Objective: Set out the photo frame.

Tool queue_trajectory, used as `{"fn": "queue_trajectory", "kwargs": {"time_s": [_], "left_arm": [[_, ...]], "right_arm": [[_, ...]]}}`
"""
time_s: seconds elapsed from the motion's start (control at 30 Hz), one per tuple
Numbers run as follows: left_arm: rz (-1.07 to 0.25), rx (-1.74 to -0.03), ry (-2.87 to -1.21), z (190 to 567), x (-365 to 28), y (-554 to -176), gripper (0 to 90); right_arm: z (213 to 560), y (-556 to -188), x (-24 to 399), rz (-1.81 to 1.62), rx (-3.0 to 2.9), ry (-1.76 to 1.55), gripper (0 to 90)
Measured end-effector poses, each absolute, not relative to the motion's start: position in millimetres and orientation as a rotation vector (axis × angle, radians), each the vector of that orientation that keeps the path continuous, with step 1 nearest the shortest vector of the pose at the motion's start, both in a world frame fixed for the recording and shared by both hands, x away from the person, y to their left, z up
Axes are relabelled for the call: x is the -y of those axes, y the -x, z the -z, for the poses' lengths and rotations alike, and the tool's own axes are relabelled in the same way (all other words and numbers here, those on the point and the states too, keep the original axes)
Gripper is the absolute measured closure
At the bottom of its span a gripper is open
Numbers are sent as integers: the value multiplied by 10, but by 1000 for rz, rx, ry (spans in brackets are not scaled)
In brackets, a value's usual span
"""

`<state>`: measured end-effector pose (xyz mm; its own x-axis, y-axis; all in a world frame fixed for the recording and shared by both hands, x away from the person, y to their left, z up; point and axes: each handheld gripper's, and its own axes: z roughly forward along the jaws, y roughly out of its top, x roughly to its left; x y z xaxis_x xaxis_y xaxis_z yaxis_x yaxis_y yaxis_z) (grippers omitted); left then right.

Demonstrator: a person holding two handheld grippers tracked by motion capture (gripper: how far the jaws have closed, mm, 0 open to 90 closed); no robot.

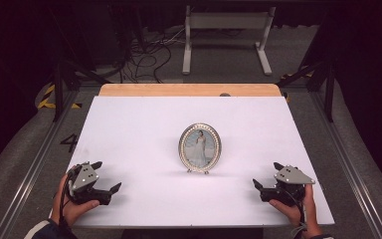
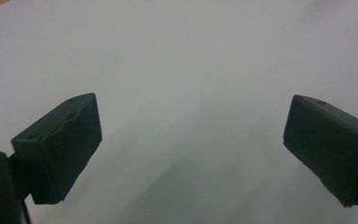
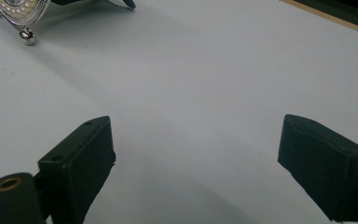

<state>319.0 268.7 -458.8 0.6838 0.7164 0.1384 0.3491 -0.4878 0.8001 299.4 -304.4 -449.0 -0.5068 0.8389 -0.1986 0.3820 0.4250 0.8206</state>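
Two grippers parked wide, jaws spread, empty: left gripper (image 1: pixel 105 175) and right gripper (image 1: pixel 267 175) flank the oval photo frame (image 1: pixel 200 146), upright mid-table (image 1: pixel 129 129) on its easel, approach lanes free.

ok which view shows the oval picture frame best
The high view: the oval picture frame stands upright mid-table, whole, with its beaded silver rim and photo facing the camera. The right gripper view catches just its lower edge and a ball foot at the top left corner. The left gripper view looks at bare white table.
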Motion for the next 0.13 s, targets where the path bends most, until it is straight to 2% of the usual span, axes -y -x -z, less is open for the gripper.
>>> {"fn": "queue_trajectory", "kwargs": {"time_s": [0.13], "left_arm": [[-594, -809, -2112, 4591, -2669, -3210, 48]], "right_arm": [[4496, -2986, 3039, -973, -2079, -1027, 107]]}}
